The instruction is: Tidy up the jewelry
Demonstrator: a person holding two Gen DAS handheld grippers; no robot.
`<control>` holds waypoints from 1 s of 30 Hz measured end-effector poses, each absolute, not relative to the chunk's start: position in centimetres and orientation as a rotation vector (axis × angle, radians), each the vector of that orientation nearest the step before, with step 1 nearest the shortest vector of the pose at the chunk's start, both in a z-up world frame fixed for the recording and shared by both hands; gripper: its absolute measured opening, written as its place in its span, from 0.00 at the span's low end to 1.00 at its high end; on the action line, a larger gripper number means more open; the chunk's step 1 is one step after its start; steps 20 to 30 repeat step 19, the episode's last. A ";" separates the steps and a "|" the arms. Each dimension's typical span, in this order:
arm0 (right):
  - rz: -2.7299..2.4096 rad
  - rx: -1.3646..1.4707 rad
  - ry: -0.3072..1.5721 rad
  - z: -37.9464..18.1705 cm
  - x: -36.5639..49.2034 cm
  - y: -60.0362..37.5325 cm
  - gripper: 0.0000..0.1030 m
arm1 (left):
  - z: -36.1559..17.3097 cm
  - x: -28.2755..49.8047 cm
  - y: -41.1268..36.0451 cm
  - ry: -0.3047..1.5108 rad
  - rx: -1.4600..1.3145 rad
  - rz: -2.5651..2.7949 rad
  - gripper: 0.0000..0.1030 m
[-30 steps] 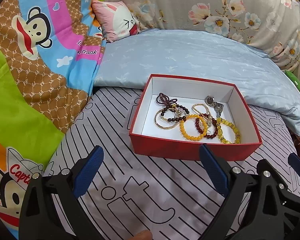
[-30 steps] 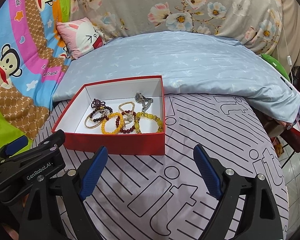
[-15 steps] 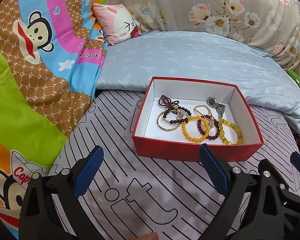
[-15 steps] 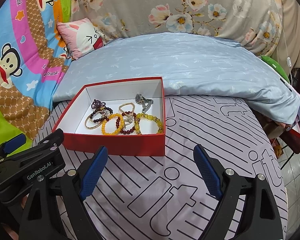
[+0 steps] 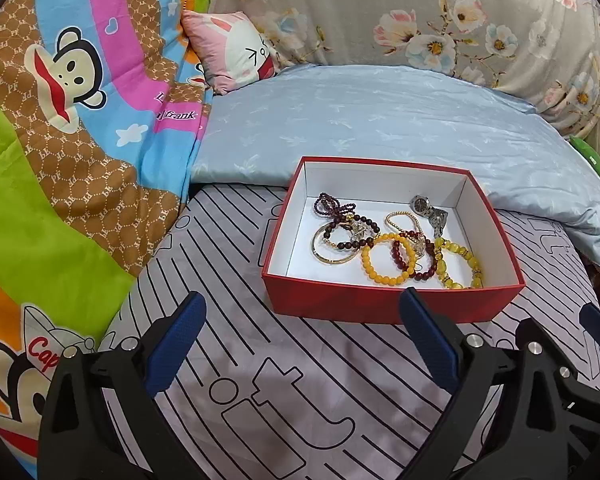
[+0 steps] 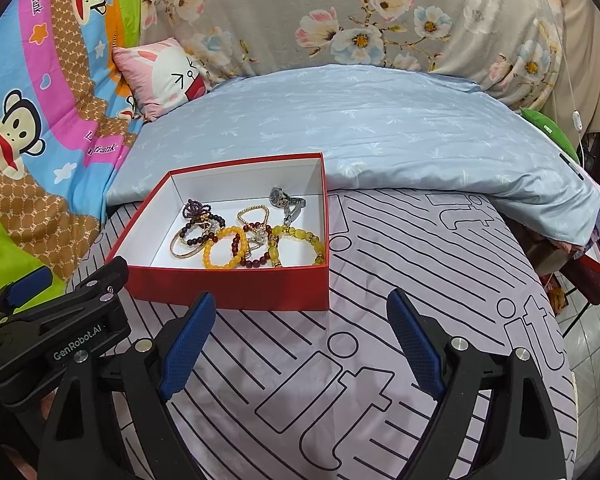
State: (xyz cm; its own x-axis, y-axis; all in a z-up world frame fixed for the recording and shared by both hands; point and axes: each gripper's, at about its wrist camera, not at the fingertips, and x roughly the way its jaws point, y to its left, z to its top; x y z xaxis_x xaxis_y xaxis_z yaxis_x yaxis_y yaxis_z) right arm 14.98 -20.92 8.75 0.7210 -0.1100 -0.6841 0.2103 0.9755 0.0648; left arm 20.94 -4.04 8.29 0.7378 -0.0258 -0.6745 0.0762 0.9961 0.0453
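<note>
A red box (image 5: 380, 306) with a white inside sits on the striped bed cover and also shows in the right wrist view (image 6: 236, 284). It holds several bracelets: an orange bead one (image 5: 384, 258), a yellow bead one (image 5: 458, 262), dark red bead ones (image 5: 414, 254), a gold bangle (image 5: 334, 250), and a silver watch (image 5: 428, 208). My left gripper (image 5: 302, 338) is open and empty, in front of the box. My right gripper (image 6: 300, 340) is open and empty, in front of the box's right corner. The left gripper's body (image 6: 60, 336) shows at the right wrist view's lower left.
A pale blue quilt (image 5: 380, 120) lies behind the box. A cartoon monkey blanket (image 5: 60, 120) is on the left, with a pink rabbit pillow (image 5: 232, 52) at the back. The bed's right edge (image 6: 572, 360) drops to a tiled floor.
Both grippers have drawn back and slightly up from the box, which now sits a little farther and lower in view. Both remain open and empty.
</note>
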 end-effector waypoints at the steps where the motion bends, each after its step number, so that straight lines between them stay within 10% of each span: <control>1: -0.178 0.142 0.747 8.8 15.0 -20.9 0.81 | 8.2 21.0 -4.0 0.744 0.069 -0.056 0.90; 30: -0.175 0.141 0.747 8.6 14.8 -20.5 0.81 | 7.6 21.2 -3.8 0.760 0.051 -0.067 0.90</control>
